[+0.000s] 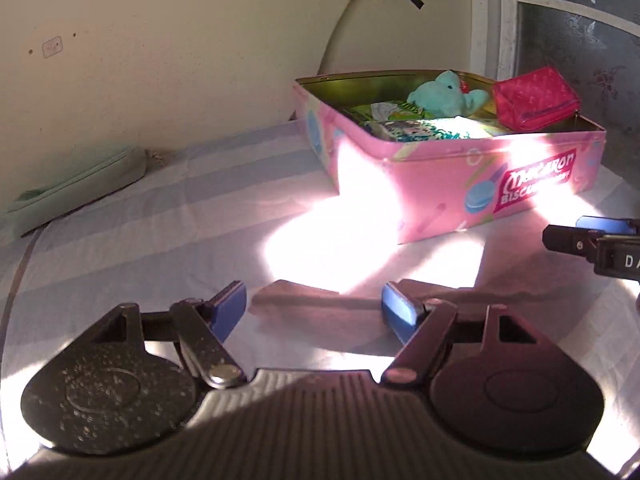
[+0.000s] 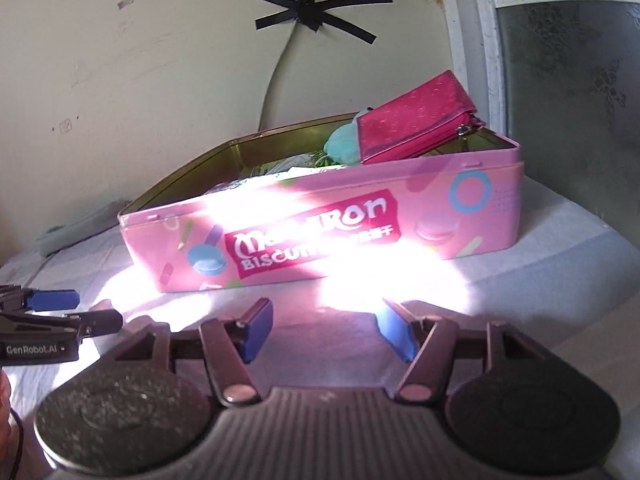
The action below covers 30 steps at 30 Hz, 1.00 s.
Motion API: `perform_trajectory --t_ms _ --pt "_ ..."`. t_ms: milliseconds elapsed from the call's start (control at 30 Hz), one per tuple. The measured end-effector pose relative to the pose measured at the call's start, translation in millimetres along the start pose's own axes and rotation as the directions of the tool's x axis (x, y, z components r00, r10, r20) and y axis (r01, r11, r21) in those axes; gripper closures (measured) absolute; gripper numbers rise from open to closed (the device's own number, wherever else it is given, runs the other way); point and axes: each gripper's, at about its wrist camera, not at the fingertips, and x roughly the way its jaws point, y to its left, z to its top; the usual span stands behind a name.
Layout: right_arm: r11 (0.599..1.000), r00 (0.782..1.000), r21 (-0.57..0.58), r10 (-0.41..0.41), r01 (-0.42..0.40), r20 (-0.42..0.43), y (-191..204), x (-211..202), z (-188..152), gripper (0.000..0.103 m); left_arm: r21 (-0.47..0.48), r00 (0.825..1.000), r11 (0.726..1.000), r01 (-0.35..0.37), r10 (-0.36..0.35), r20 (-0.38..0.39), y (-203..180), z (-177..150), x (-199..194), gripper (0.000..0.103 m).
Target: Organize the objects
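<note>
Nearest, the left gripper [image 1: 314, 306] and right gripper [image 2: 326, 330] both hang with jaws apart, empty, over the striped cloth [image 1: 132, 216]. Beyond, toward its far right corner, the pink metal tin [image 1: 452, 168] already holds a fuzzy teal plush [image 1: 444, 96], a quilted red pouch [image 1: 534, 100] and printed packets. A soft green case [image 1: 80, 184] at the far left edge looks left to store.

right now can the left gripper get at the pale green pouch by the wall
Probably yes. The left gripper is open and empty, and the pale green pouch lies alone on the striped cloth with nothing in between. The pink tin sits off to the other side.
</note>
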Motion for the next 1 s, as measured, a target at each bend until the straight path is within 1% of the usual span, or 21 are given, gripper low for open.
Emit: perform_trajectory --t_ms 33,100,167,267,300,333,400,600,633,700,800,900,1000 --pt "1.000 1.000 -0.014 -0.002 0.002 -0.003 5.4 0.3 -1.3 0.042 -0.018 1.000 1.000 0.000 0.000 0.002 6.5 -1.8 -1.9 0.022" --pt "0.999 1.000 -0.030 0.008 -0.009 -0.010 17.3 0.5 -3.3 0.042 -0.036 1.000 0.999 -0.017 0.017 0.001 16.5 -3.2 -4.5 0.022" --pt "0.998 1.000 -0.054 0.020 -0.021 -0.019 29.2 1.0 -5.1 0.041 -0.034 0.999 0.998 -0.043 0.043 0.003 23.6 -4.5 -6.0 0.022" --pt "0.993 0.998 -0.105 0.049 -0.053 -0.039 53.6 4.9 -5.3 0.041 -0.052 0.998 0.996 -0.068 0.068 -0.002 36.6 -7.6 -8.6 0.022" --pt "0.990 0.997 -0.126 0.063 -0.069 -0.048 63.5 7.2 -5.2 0.040 -0.061 0.997 0.995 -0.077 0.077 -0.004 41.6 -8.6 -9.1 0.022" --pt "0.986 0.996 -0.143 0.075 -0.082 -0.054 72.0 8.4 -5.9 0.037 -0.066 0.996 0.994 -0.089 0.088 -0.006 46.6 -9.4 -9.3 0.022" --pt "0.978 0.993 -0.180 0.097 -0.107 -0.065 90.8 10.9 -8.0 0.035 -0.076 0.994 0.991 -0.109 0.108 -0.008 54.9 -10.2 -10.4 0.022" --pt "0.940 0.981 -0.283 0.168 -0.190 -0.101 143.0 19.3 -15.7 0.035 -0.132 0.988 0.979 -0.157 0.156 -0.022 88.5 -16.7 -13.1 0.020" --pt "0.936 0.978 -0.285 0.181 -0.205 -0.107 149.4 21.2 -16.1 0.035 -0.146 0.987 0.976 -0.162 0.160 -0.026 93.8 -18.0 -14.1 0.019" --pt "0.931 0.971 -0.280 0.208 -0.235 -0.121 160.2 24.7 -15.1 0.035 -0.168 0.985 0.971 -0.171 0.168 -0.031 103.7 -19.6 -15.2 0.019" --pt "0.917 0.965 -0.304 0.226 -0.258 -0.135 176.3 28.9 -14.3 0.035 -0.185 0.984 0.966 -0.181 0.177 -0.038 115.8 -19.8 -13.2 0.018" --pt "0.906 0.958 -0.318 0.244 -0.280 -0.148 190.3 33.1 -14.4 0.035 -0.175 0.978 0.963 -0.207 0.202 -0.045 125.7 -19.4 -12.1 0.017" --pt "0.894 0.955 -0.339 0.252 -0.292 -0.157 202.4 36.1 -14.7 0.035 -0.161 0.969 0.955 -0.248 0.244 -0.050 136.6 -18.4 -10.7 0.011"
